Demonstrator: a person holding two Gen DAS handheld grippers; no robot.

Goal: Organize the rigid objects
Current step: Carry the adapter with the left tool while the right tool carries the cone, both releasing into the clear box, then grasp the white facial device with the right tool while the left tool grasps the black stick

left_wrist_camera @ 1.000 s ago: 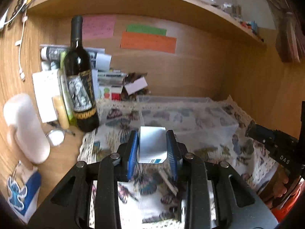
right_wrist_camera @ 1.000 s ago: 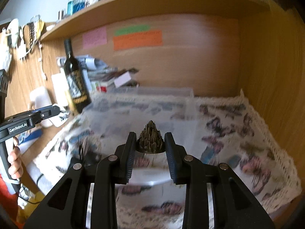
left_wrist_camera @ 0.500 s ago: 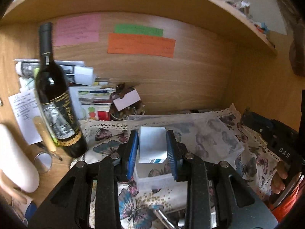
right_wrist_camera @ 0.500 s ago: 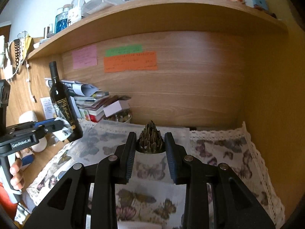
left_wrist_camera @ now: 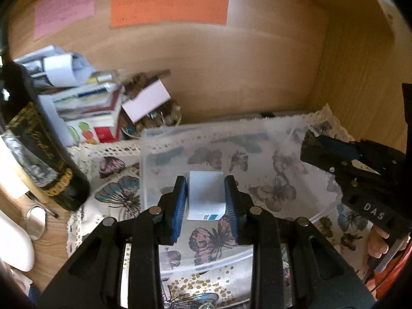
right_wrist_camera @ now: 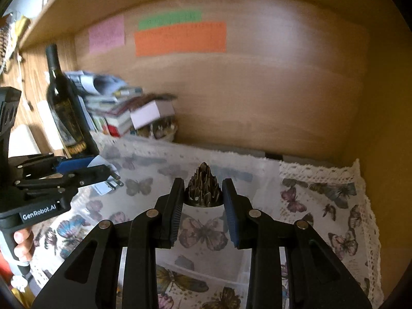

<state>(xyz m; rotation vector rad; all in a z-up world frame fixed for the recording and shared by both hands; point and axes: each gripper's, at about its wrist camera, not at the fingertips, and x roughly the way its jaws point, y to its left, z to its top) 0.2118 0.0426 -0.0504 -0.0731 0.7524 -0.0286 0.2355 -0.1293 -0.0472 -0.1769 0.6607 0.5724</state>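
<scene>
My left gripper [left_wrist_camera: 205, 200] is shut on a white plug adapter block [left_wrist_camera: 205, 194] and holds it over a clear plastic bin [left_wrist_camera: 159, 139] that stands on a butterfly-print cloth [left_wrist_camera: 116, 193]. In the right wrist view the left gripper [right_wrist_camera: 103, 173] shows at left with the adapter's prongs [right_wrist_camera: 114, 180] sticking out. My right gripper [right_wrist_camera: 203, 200] is shut on a dark spiky cone-shaped object [right_wrist_camera: 204, 189] and holds it above the same bin [right_wrist_camera: 260, 170]. The right gripper [left_wrist_camera: 324, 152] shows at the right of the left wrist view.
A dark wine bottle [left_wrist_camera: 38, 149] stands at left beside a pile of books and papers [left_wrist_camera: 85, 108]. A bowl of small items [left_wrist_camera: 154, 121] sits behind the bin. Wooden walls close the back and right. Coloured notes [left_wrist_camera: 168, 10] hang on the back wall.
Both grippers have moved forward and tilted down over the clear bin, each keeping its object. The back wall and bin look closer.
</scene>
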